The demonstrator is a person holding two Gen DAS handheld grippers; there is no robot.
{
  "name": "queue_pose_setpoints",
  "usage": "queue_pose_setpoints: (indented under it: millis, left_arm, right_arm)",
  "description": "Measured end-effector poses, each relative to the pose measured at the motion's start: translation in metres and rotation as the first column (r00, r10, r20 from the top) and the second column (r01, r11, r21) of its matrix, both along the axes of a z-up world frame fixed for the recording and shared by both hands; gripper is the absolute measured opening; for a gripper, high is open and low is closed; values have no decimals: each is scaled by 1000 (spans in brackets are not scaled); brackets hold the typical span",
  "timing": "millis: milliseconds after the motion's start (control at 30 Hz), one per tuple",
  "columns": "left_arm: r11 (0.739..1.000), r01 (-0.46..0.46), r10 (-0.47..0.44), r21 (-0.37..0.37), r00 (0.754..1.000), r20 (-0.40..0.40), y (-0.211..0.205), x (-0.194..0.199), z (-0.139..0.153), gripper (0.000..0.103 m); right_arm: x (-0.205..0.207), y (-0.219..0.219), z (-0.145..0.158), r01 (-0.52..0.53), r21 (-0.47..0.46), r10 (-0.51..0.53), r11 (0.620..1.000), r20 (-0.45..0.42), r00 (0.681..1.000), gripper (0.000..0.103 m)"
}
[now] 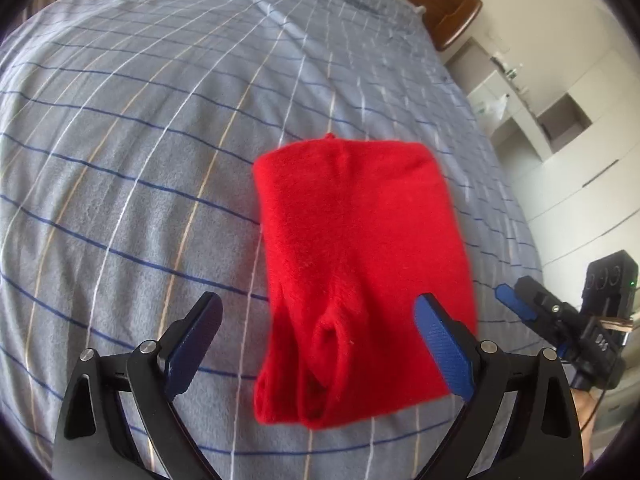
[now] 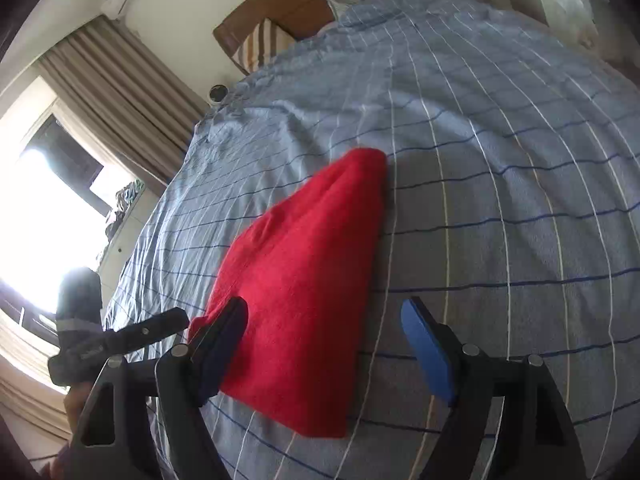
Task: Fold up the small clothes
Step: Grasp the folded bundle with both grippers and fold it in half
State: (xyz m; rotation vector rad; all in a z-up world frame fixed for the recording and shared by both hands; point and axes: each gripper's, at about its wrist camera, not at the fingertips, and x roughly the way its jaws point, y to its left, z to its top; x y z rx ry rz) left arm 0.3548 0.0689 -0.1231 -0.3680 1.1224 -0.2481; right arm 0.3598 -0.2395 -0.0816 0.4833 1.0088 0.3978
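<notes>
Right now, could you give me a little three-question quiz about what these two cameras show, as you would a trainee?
1. True or false: the red cloth lies folded on the bed cover.
2. What pattern does the cover have? A dots, B a grid of lines, C flowers.
3. Is either the left gripper or the right gripper closed on the cloth?

Key:
1. True.
2. B.
3. No. Both stand open, fingers spread, and the cloth lies loose on the cover.
</notes>
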Motion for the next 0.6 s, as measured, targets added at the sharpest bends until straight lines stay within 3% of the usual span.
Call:
queue_pose_setpoints:
  millis: [100, 167, 233, 267, 300, 333, 367, 467, 600]
  left_arm:
    - [997, -10, 12, 77, 999, -37, 2, 9, -17, 97]
    - [997, -7, 12, 80, 998, -62, 4, 13, -24, 98]
    - [997, -5, 11, 77, 997, -76, 2, 14, -28, 99]
    - [996, -1, 7, 85, 998, -69, 0, 14, -29, 97]
    - [995, 10, -5, 100, 999, -54, -3, 13, -28, 88]
    - [993, 34, -30, 111, 999, -35, -8, 11, -27, 50]
    - [994, 72, -69, 79, 997, -35, -13, 10, -27, 20]
    - [988, 75, -79, 132, 997, 25, -21, 0, -10, 18]
    - [991, 76, -92, 106, 984, 155, -13, -16, 39, 18]
  right_arm:
    - [22, 1, -28, 7, 118, 3, 993, -84, 996, 79]
    - [33, 14, -47, 2, 182, 20, 983, -121, 992, 79]
    - [43, 27, -67, 18, 173, 12, 985, -171, 985, 70]
    - [44, 36, -70, 10, 117, 9, 993, -160, 987, 48]
    - [44, 46, -66, -1, 26, 5, 1000, -134, 991, 41]
    - [41, 57, -59, -16, -66, 10, 998, -93, 996, 38]
    - [37, 69, -50, -37, -151, 31, 988, -40, 999, 36]
    - [16, 103, -18, -88, -386, 144, 918, 117, 983, 33]
    - [-2, 103, 30, -55, -395, 170, 917, 260, 951, 33]
